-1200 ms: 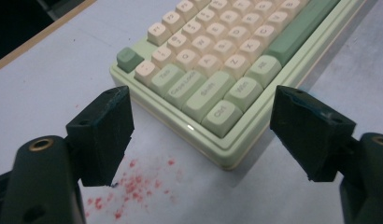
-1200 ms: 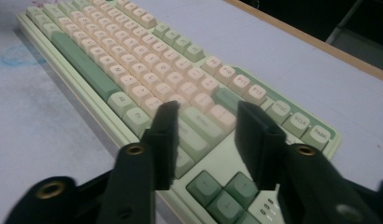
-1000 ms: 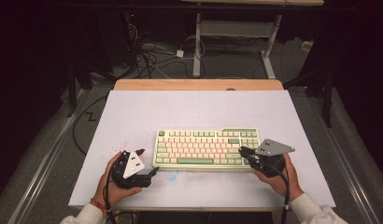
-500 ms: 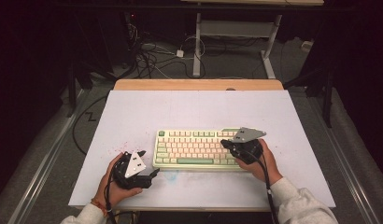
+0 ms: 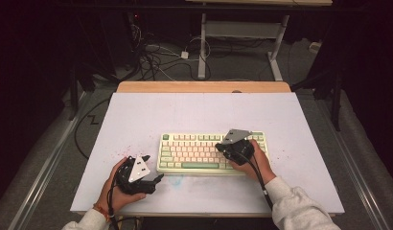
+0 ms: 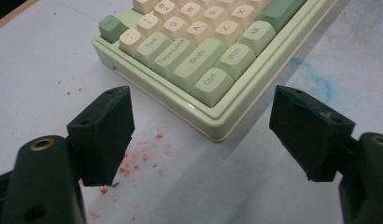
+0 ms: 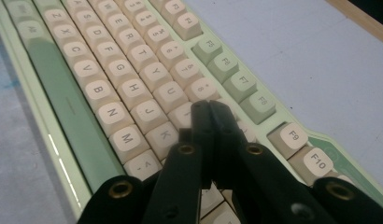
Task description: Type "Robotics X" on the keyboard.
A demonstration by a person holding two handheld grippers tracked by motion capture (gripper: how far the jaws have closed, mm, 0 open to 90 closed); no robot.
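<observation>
High view: right tool [image 5: 231, 149] closed, empty, tips over keyboard [image 5: 194, 152] right-centre keys; keyboard long axis left-right. Left tool [image 5: 154, 170] open, near-left corner.

In the right gripper view, the closed jaws of the right gripper [image 7: 209, 109] cover several keys of the keyboard [image 7: 87, 126], so the key under their tips cannot be told. Both ends of the keyboard run off the picture's edges. In the left gripper view, the top edge cuts the keyboard [image 6: 213, 60] off after its nearest rows, and the label on its dark green corner key is too blurred to read. In the high view, key labels are too small, and the right hand [image 5: 254, 160] hides some keys.
</observation>
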